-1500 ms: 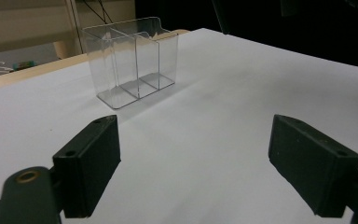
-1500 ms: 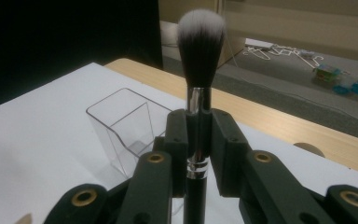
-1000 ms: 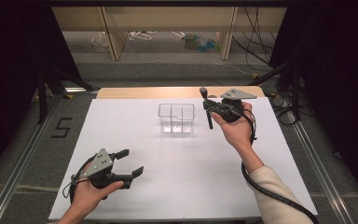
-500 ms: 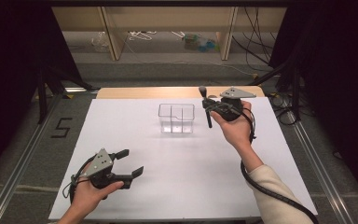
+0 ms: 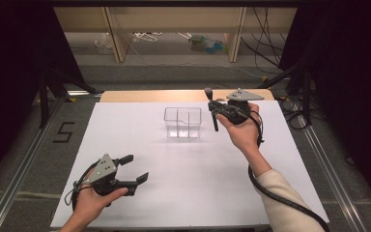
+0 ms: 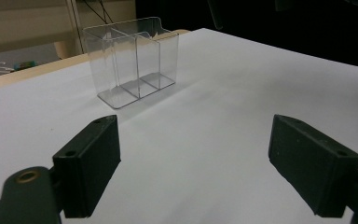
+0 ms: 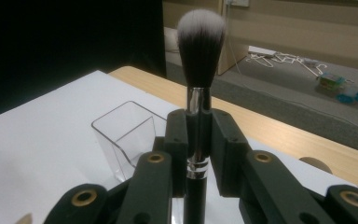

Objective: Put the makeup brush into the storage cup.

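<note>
In the right gripper view the makeup brush loses its handle's lower end at the bottom edge, the clear divided organizer sits partly hidden behind the right gripper, and the small items on the far floor are too blurred to identify.

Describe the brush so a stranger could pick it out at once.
On the white table, look right of the clear divided organizer. There the right hand-held gripper clamps a makeup brush upright: black handle, silver ferrule, fluffy white-tipped bristles on top.
</note>
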Demonstrator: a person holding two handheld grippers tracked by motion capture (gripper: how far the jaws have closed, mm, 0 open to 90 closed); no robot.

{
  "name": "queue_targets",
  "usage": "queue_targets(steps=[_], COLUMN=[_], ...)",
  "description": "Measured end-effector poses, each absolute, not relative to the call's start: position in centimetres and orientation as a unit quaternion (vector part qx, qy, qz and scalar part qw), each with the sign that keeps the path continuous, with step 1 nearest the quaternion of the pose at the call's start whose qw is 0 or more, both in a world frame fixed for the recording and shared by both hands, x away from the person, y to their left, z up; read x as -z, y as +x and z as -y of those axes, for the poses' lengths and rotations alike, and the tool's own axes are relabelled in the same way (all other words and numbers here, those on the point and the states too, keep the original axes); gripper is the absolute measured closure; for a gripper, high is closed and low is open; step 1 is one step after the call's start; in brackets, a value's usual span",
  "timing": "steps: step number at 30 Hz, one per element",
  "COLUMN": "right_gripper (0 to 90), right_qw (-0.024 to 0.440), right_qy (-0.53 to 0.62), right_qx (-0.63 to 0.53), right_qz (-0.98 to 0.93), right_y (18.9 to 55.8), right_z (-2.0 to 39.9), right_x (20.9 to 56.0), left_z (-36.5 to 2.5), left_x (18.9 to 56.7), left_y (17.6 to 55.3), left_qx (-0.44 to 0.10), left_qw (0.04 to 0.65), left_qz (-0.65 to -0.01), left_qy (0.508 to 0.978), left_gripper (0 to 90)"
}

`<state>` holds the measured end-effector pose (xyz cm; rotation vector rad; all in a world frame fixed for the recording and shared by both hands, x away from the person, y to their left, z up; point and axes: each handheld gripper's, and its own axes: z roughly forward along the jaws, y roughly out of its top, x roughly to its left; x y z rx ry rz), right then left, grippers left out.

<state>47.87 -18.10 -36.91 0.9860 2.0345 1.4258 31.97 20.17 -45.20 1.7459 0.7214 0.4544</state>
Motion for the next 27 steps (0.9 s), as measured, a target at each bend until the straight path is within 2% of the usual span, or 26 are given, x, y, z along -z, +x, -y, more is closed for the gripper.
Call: queue_targets(steps=[27], right_gripper=[78.5], right_qw=[0.227], right_qy=[0.355], right_qx=[-0.519], right_qz=[-0.743], right_y=[48.19], right_z=[17.54], right_x=[36.69], left_z=[-20.2], left_x=[45.22], left_y=[32.01], left_qx=[-0.194], left_qw=[0.564], left_qz=[-0.304], left_qy=[0.743], left_gripper=[16.4])
